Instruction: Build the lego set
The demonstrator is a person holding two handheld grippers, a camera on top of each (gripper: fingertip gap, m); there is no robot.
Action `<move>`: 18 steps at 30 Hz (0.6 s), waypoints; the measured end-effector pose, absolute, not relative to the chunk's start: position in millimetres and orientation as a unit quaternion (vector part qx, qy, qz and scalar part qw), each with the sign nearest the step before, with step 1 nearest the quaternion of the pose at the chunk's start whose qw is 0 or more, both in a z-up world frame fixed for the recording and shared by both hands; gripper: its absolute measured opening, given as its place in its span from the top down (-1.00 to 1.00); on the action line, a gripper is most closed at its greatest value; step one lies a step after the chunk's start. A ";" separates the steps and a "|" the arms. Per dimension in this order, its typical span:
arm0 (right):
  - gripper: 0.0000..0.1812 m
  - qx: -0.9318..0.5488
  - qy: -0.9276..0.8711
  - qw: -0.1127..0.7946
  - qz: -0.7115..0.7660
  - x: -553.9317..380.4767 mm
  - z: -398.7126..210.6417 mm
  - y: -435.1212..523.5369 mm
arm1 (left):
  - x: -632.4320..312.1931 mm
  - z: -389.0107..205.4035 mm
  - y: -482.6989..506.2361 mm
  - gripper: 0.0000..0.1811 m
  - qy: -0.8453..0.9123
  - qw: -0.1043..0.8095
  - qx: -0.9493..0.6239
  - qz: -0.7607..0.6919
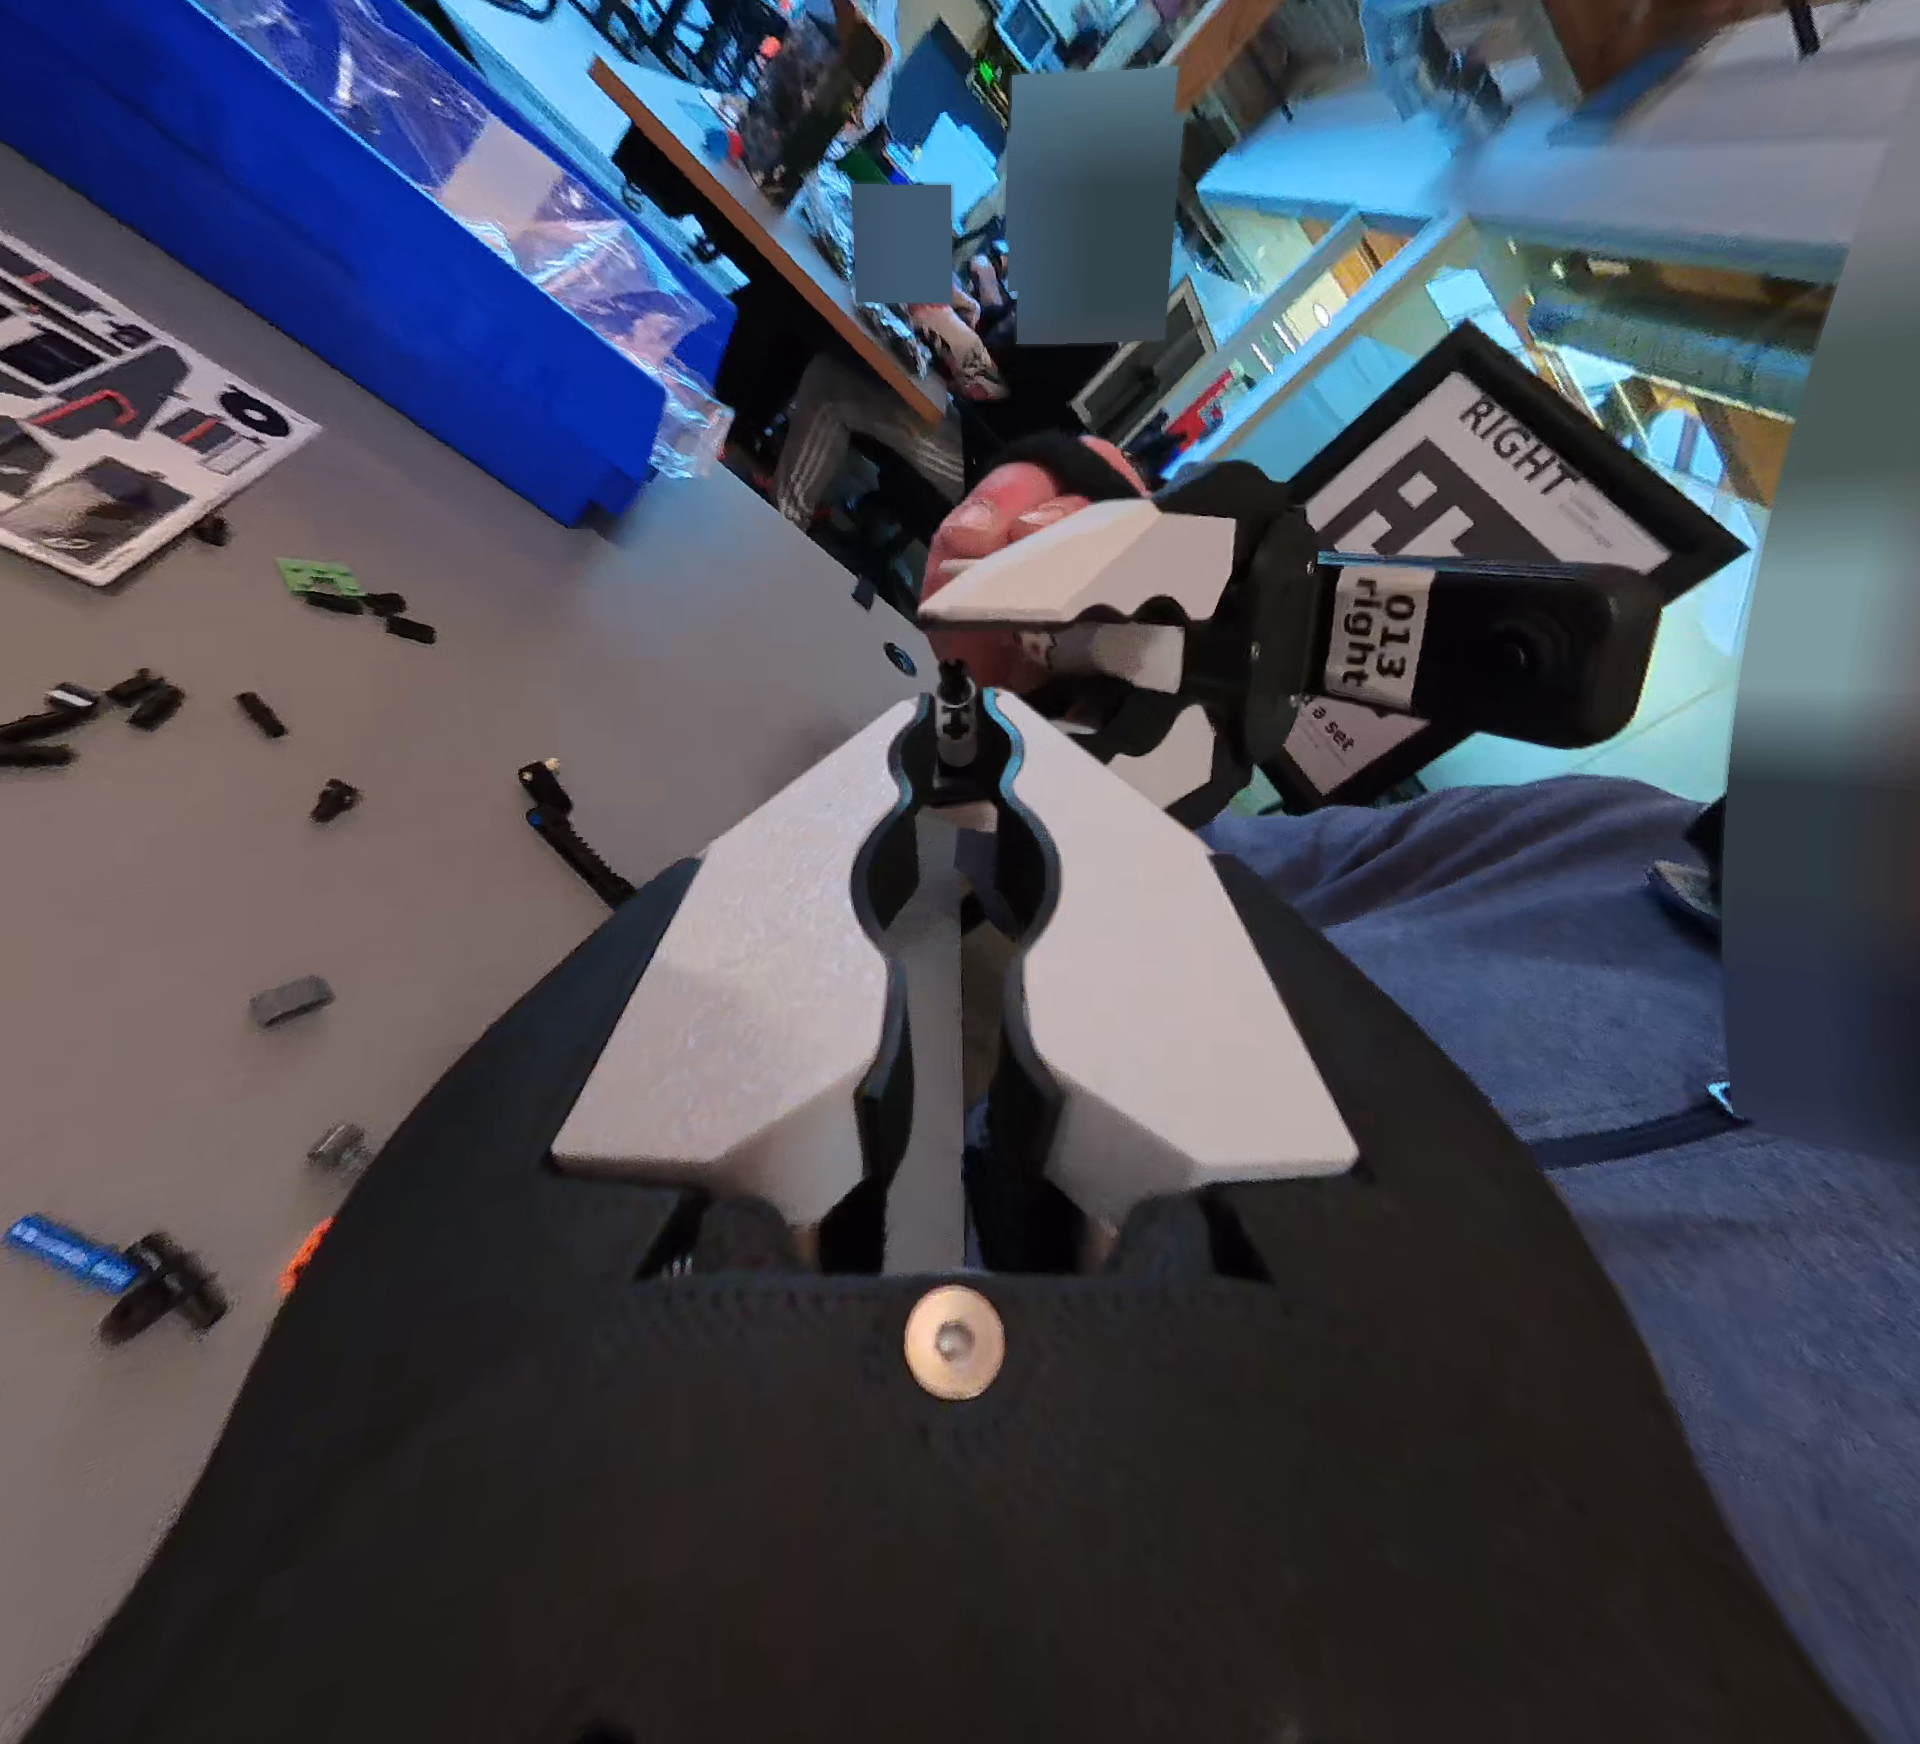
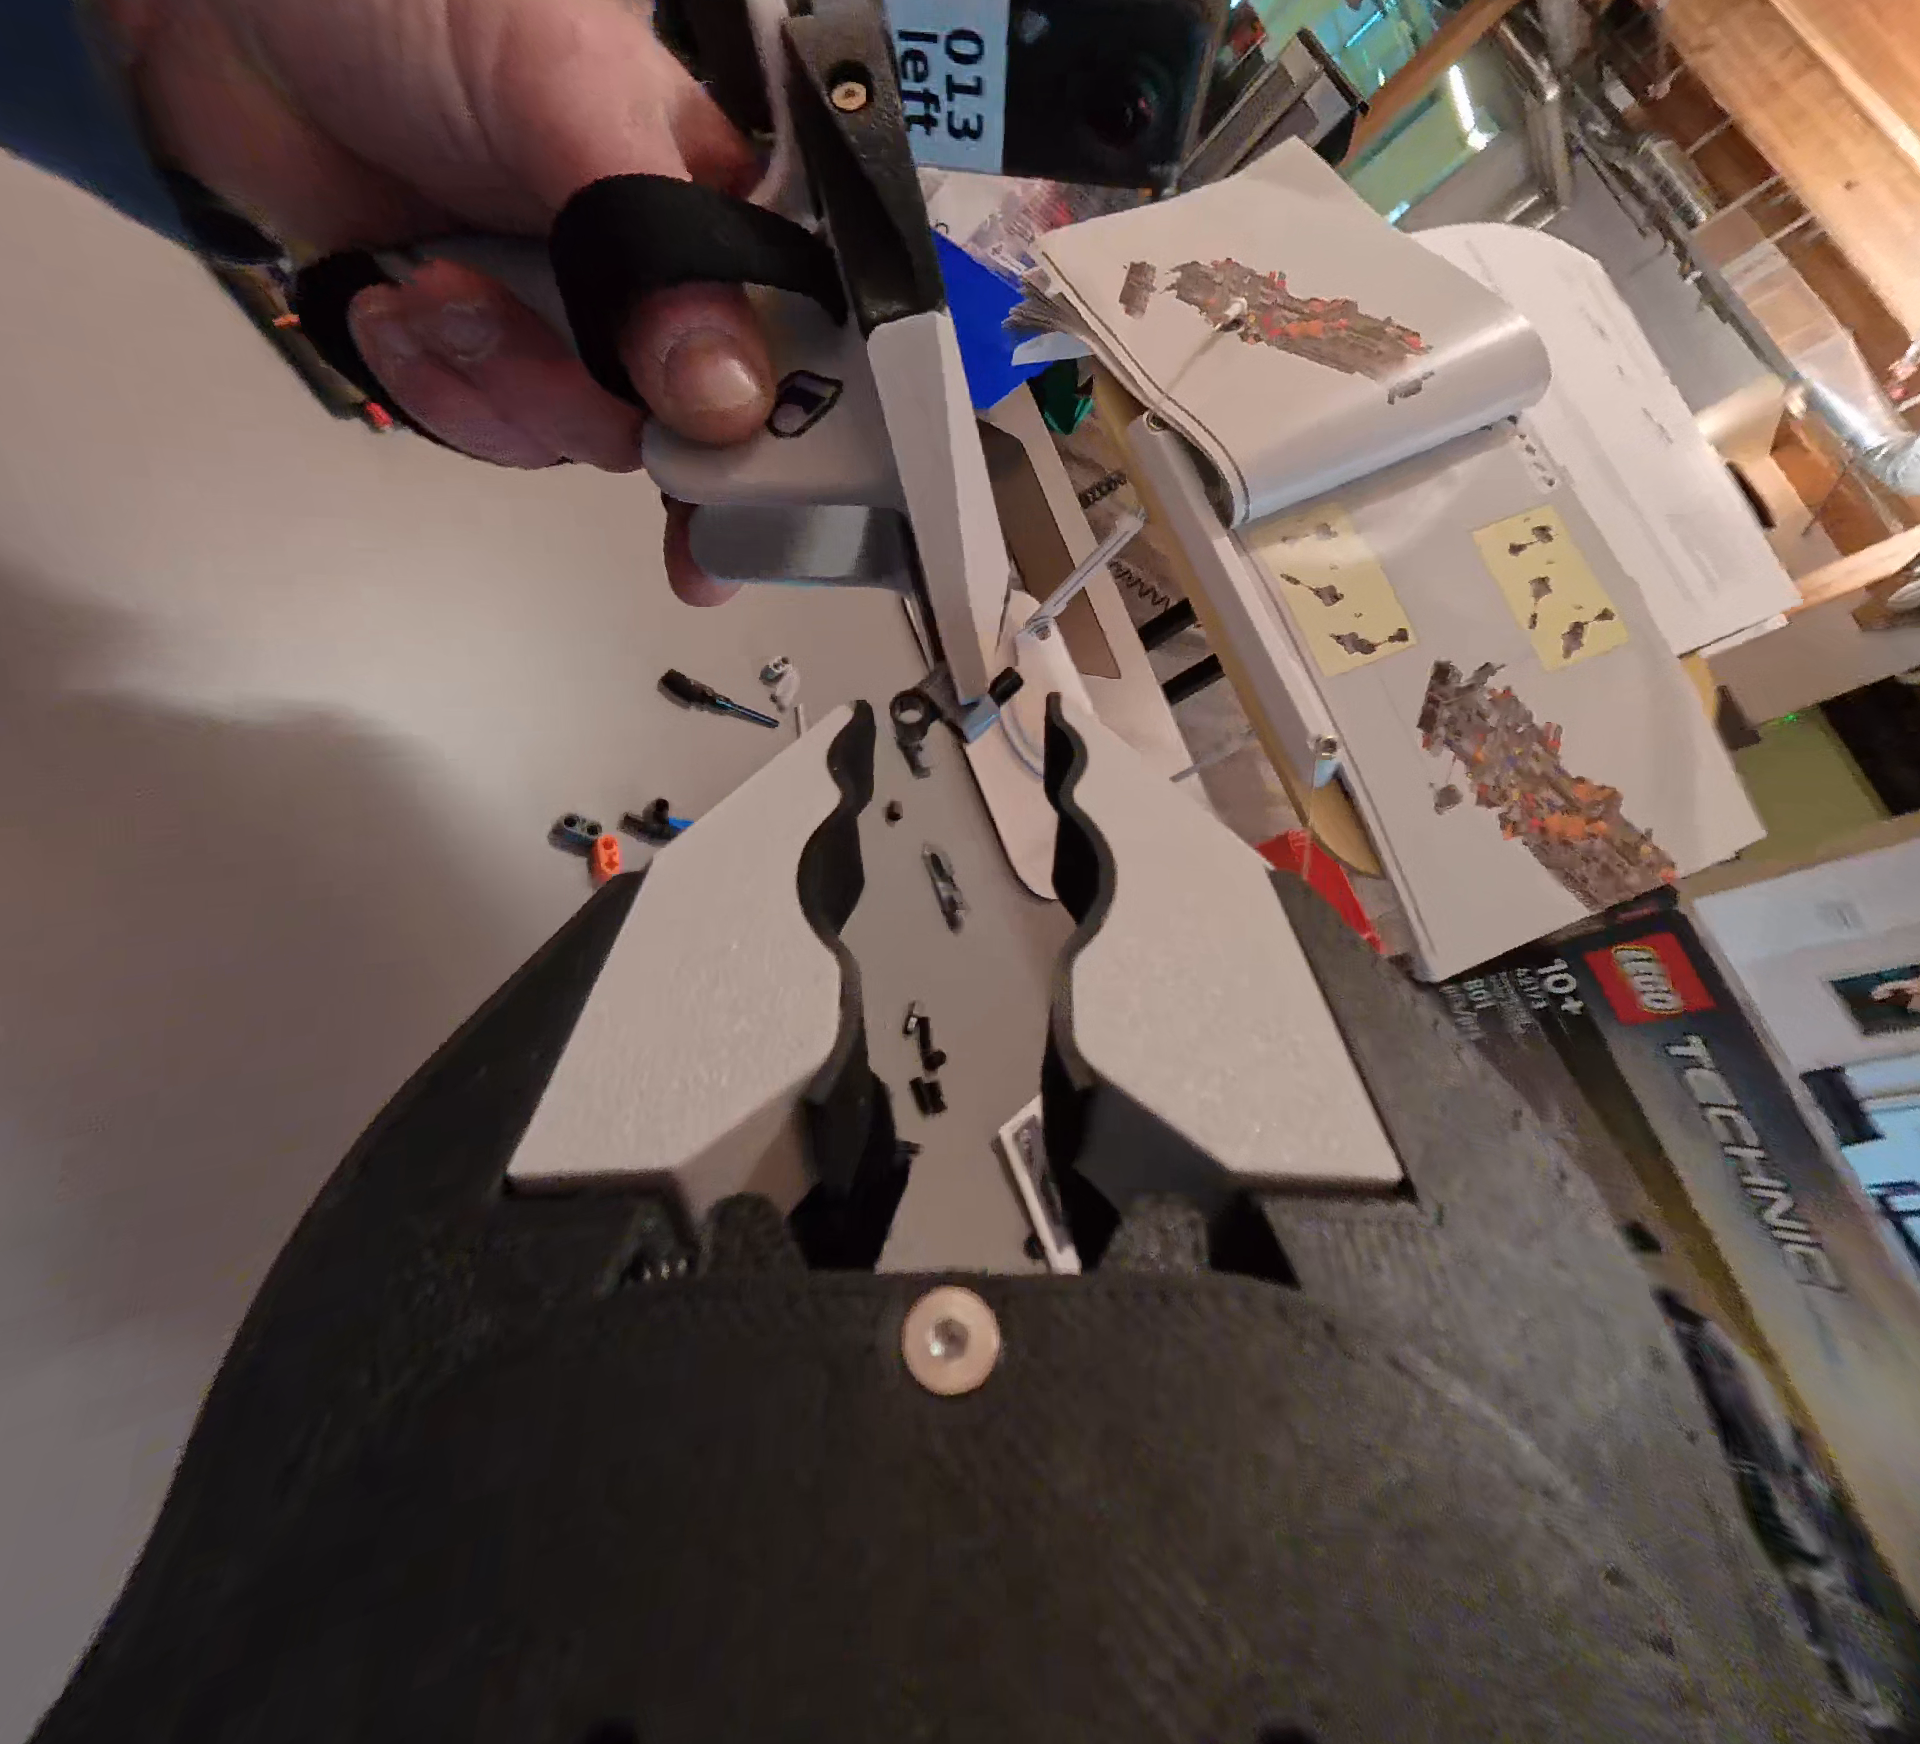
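Note:
My left gripper [image 1: 956, 709] is shut on a small grey and black Lego piece [image 1: 951, 730] at its fingertips, held above the grey table [image 1: 520, 863]. In the right wrist view the left gripper [image 2: 971, 707] comes in from above, a hand on it, with the small piece [image 2: 985, 707] and a black ring connector [image 2: 912, 713] at its tip. My right gripper [image 2: 956, 720] is open, and its fingers stand on either side of the left gripper's tip. It also shows in the left wrist view [image 1: 997, 645], just beyond the held piece.
Loose black, green and grey pieces [image 1: 145, 702] lie on the table at left, near a sticker sheet [image 1: 104, 406] and a blue bin [image 1: 312, 167]. An open instruction booklet [image 2: 1455, 655] and the Lego box [image 2: 1766, 1175] stand at right. More small pieces [image 2: 623, 832] lie on the table. My two grippers' fingertips are within a few centimetres of each other.

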State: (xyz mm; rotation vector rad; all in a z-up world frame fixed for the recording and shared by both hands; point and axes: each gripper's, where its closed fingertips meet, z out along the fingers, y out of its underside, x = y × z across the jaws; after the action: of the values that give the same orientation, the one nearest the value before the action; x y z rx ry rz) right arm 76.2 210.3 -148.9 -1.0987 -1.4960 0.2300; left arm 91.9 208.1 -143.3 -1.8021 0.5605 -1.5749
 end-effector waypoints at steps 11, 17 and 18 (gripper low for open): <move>0.81 -0.530 -0.631 0.555 0.114 39.8 -172.4 207.9 | 55.2 -166.9 209.2 0.94 0.142 0.347 -0.688 -0.622; 0.81 -0.543 -0.607 0.565 0.135 25.8 -169.2 205.9 | 39.7 -164.9 207.6 0.94 0.119 0.371 -0.667 -0.635; 0.82 -0.543 -0.598 0.574 0.135 24.5 -165.9 206.5 | 36.8 -162.3 208.3 0.94 0.114 0.377 -0.662 -0.638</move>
State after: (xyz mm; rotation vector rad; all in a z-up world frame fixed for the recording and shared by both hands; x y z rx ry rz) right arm 24.5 206.5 -165.9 -1.2720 -1.4019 0.3161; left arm 36.8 208.3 -162.3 -1.6919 0.2920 -1.6300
